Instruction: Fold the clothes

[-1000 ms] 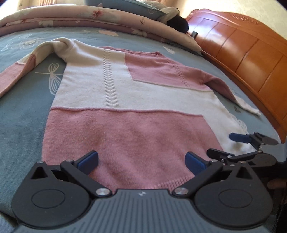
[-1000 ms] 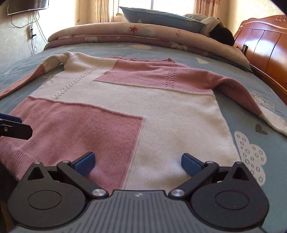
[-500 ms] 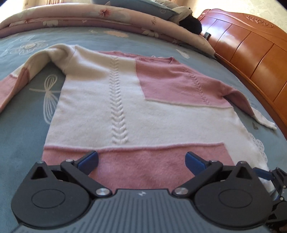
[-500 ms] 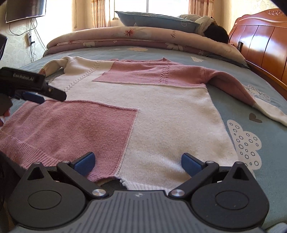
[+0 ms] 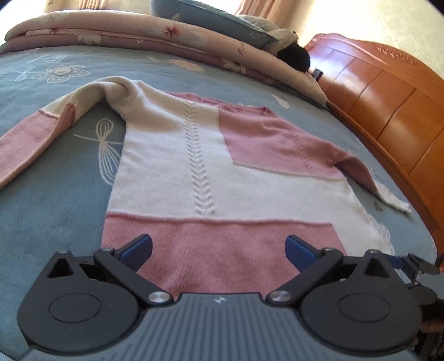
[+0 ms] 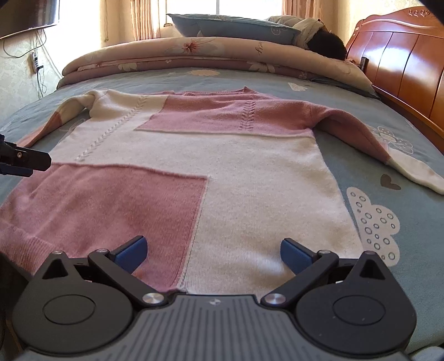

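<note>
A pink and cream knit sweater (image 5: 194, 172) lies flat on the blue bedspread, hem toward me, both sleeves spread out; it also shows in the right wrist view (image 6: 236, 166). My left gripper (image 5: 218, 247) is open and empty, just above the pink hem panel. My right gripper (image 6: 212, 250) is open and empty over the hem, where pink meets cream. The right gripper's tip (image 5: 410, 262) shows at the right edge of the left wrist view; the left gripper's tip (image 6: 25, 162) shows at the left of the right wrist view.
A folded floral quilt (image 6: 194, 55) and blue pillow (image 6: 230, 26) lie along the far side. A dark-haired person's head (image 6: 330, 44) rests beside them. The wooden headboard (image 5: 388, 102) runs along the right. The blue bedspread (image 5: 55, 188) surrounds the sweater.
The left gripper lifted forward over the sweater, then drew back slightly and tilted, showing more of the hem panel. The right gripper rose a little. Both stayed open.
</note>
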`<state>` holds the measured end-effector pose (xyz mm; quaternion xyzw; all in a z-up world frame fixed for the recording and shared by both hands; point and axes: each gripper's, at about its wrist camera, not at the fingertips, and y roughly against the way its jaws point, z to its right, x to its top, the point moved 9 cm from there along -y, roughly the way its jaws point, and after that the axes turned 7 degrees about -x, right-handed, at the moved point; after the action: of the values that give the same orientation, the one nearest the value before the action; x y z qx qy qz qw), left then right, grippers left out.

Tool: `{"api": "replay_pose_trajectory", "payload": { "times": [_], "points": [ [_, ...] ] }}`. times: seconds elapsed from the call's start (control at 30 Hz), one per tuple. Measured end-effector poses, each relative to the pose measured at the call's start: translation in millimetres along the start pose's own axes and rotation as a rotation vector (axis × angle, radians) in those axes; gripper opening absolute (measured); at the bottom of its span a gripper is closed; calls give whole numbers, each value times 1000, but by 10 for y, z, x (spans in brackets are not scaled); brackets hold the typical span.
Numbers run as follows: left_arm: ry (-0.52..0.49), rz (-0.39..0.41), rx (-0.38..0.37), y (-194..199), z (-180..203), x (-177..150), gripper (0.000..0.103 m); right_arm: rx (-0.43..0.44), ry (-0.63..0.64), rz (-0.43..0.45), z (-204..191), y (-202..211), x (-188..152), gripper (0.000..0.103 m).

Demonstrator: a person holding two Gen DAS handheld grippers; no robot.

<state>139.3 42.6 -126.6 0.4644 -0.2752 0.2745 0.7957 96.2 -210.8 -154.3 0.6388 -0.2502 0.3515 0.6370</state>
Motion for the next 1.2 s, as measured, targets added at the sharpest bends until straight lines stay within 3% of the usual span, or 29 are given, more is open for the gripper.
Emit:
{"api": "replay_pose_trajectory", "payload": {
  "times": [0.17, 0.33, 0.5, 0.63, 0.77, 0.9, 1.1, 1.17, 1.2],
  "points": [
    [10, 32, -16, -193, 13, 217, 99, -6, 16, 95, 115, -67, 497, 103],
    [3, -22, -1, -488, 47, 215, 99, -24, -33, 67, 357, -451, 786, 103],
    [-73, -48, 48, -559, 76, 3, 100, 22, -170, -41, 563, -780, 478, 103],
    [-108, -86, 66, -482, 142, -72, 100, 41, -116, 1, 526, -672, 311, 103],
    [-122, -115, 49, -400, 286, 77, 99, 135, -192, -18, 658, -531, 433, 102],
    [-165, -83, 35, -349, 538, 398, 100, 193, -222, 28, 1030, -274, 787, 100],
    [-222, -61, -33, -581, 920, 741, 100, 74, -90, 176, 1797, 46, 1548, 96],
    [-229, -91, -26, -783, 974, 715, 100, 52, -36, 187, 1960, -56, 1763, 87],
    [-233, -107, -23, -885, 998, 683, 100, 44, -11, 187, 2040, -129, 1871, 78]
  ]
}}
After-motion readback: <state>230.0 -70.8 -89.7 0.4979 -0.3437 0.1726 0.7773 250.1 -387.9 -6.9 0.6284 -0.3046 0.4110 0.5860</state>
